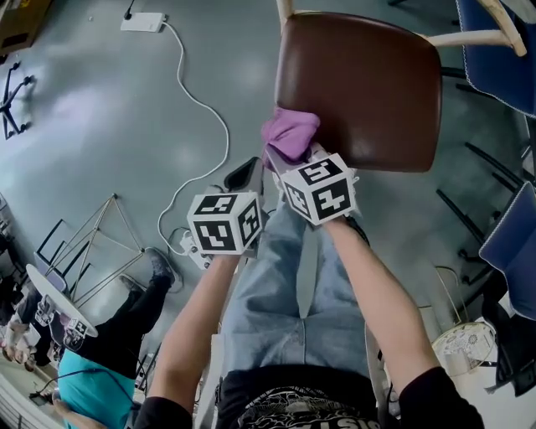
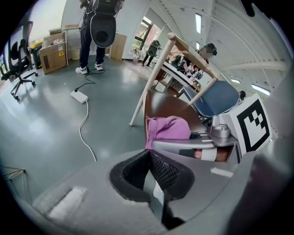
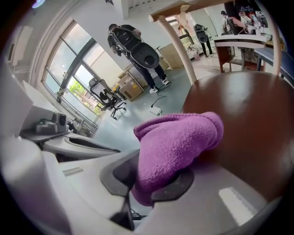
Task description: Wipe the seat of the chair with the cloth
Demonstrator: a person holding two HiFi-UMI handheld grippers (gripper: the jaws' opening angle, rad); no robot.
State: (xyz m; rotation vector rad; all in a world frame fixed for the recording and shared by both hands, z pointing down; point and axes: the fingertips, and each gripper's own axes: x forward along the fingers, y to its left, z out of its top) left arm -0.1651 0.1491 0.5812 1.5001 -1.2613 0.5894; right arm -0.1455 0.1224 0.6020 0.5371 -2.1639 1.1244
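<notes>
The chair's brown seat (image 1: 368, 84) fills the top middle of the head view, on pale wooden legs. My right gripper (image 1: 295, 155) is shut on a purple cloth (image 1: 290, 131), which bulges out of the jaws and rests at the seat's near left edge (image 3: 243, 119). In the right gripper view the cloth (image 3: 177, 142) fills the space between the jaws. My left gripper (image 1: 244, 174) hangs beside the right one, left of the seat and above the floor. Its jaws stand shut with nothing in them (image 2: 151, 172); the cloth (image 2: 167, 128) shows just beyond it.
A white cable (image 1: 205, 117) runs over the grey floor to a power strip (image 1: 142, 23). Blue chairs (image 1: 502, 50) stand at the right. A metal frame (image 1: 92, 243) and a seated person (image 1: 92, 369) are at lower left. People stand far off (image 2: 94, 32).
</notes>
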